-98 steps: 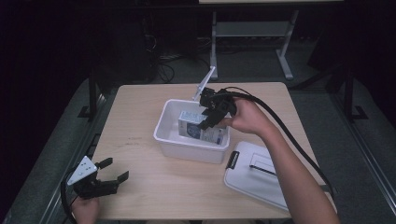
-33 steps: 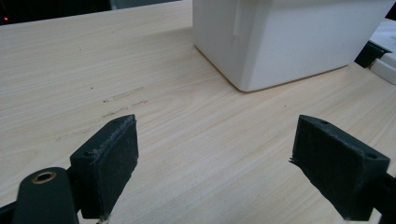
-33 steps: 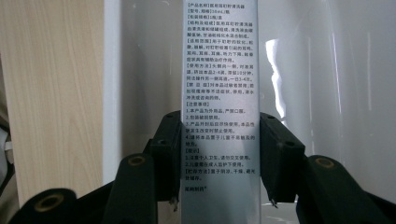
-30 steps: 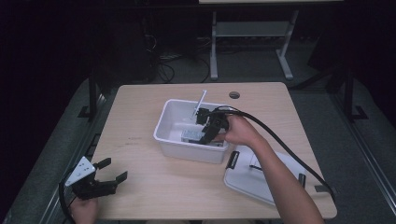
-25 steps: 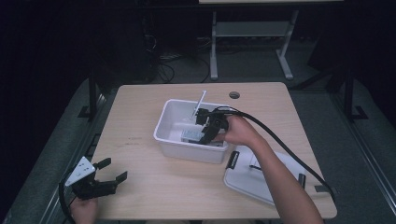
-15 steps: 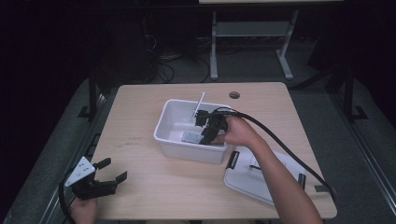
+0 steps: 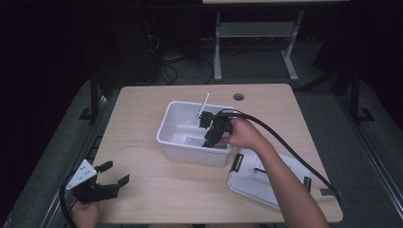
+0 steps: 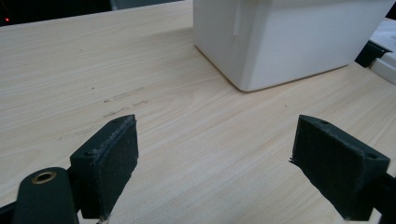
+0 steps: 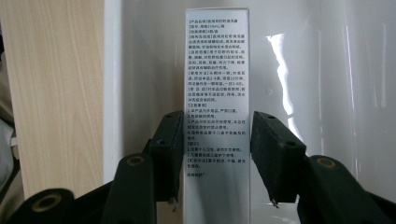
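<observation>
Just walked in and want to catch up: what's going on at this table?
A person is lowering a printed box into the white bin with the right gripper, whose jaws are clamped on the box's sides. The left gripper rests open near the table's corner. The bin's lid lies beside it.

Right gripper (image 7: 212,134) held out over table middle on outstretched forearm, tilted downward, jaws clamped against something narrow between pads (image 9: 170,149); left gripper (image 7: 97,183) low at near left corner, jaws spread wide, nothing between them.
</observation>
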The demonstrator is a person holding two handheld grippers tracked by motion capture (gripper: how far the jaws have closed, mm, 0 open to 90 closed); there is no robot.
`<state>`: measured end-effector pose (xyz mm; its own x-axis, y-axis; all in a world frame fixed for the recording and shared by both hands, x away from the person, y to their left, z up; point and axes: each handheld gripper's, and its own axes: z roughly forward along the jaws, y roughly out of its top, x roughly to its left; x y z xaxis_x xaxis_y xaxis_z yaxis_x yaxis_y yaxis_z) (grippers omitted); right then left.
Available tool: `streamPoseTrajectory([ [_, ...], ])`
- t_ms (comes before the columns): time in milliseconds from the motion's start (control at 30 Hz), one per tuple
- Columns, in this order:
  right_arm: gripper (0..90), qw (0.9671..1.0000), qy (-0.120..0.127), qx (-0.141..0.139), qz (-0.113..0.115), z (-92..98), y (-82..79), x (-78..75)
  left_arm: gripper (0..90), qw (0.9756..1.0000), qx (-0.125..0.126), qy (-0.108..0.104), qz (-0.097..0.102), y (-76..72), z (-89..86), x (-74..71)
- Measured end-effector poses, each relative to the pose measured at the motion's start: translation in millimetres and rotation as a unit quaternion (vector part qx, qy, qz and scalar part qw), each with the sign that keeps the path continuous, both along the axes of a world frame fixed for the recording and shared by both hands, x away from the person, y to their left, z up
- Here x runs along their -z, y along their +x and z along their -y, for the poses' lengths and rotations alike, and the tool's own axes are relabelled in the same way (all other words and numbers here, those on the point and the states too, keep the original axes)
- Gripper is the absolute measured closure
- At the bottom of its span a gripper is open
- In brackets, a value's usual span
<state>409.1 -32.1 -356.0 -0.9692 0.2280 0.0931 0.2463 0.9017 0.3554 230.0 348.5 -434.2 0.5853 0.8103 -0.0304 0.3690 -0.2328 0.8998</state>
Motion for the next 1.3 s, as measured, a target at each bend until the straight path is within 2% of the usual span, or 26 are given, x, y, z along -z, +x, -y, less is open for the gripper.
streamPoseTrajectory([
  [167, 55.0, 1.0000, 0.009, -0.001, 0.003, 2.2, -1.6, -5.8, 13.7, 1.0000, 0.001, 0.001, -0.001, 0.1, 0.4, -0.2],
  [1300, 53.9, 0.9994, 0.022, 0.014, 0.024, 19.8, -6.2, -34.0, 13.7, 1.0000, 0.003, 0.004, 0.000, 0.4, 1.8, -0.5],
])
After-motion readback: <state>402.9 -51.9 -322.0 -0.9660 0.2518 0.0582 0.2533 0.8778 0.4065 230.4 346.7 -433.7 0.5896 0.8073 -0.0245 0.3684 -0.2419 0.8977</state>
